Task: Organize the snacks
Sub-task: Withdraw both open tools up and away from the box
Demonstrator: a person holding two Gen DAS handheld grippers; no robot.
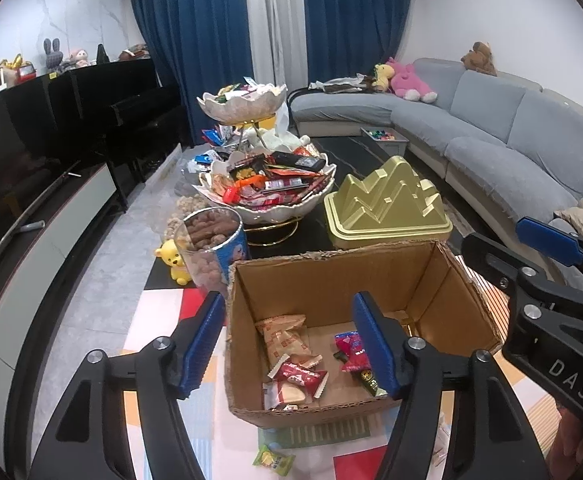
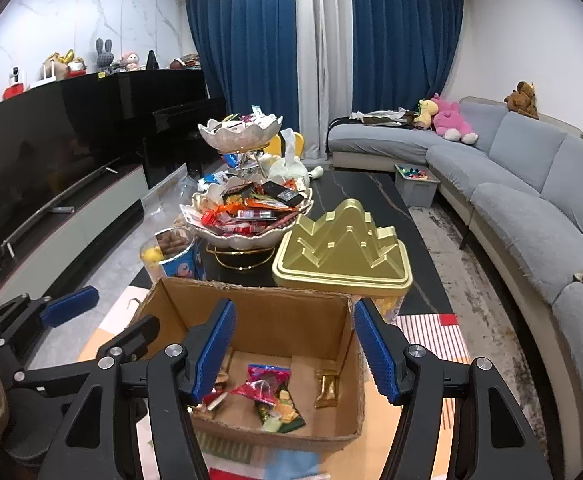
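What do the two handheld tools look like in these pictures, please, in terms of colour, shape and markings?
Both match: the left tool and the right tool have black angular linkage arms joined by round silver bolts, ending in flat fingers faced with ribbed blue pads. The right tool's black body carries pale lettering "DAS". No cables or sleeves are visible.

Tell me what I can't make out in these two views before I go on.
- Cardboard box floor, left wrist view: partly hidden by the left gripper.
- Same box, right wrist view: left corner hidden behind the right gripper.
- Snack wrappers: print too small.
- Gold tin: lid hides contents.
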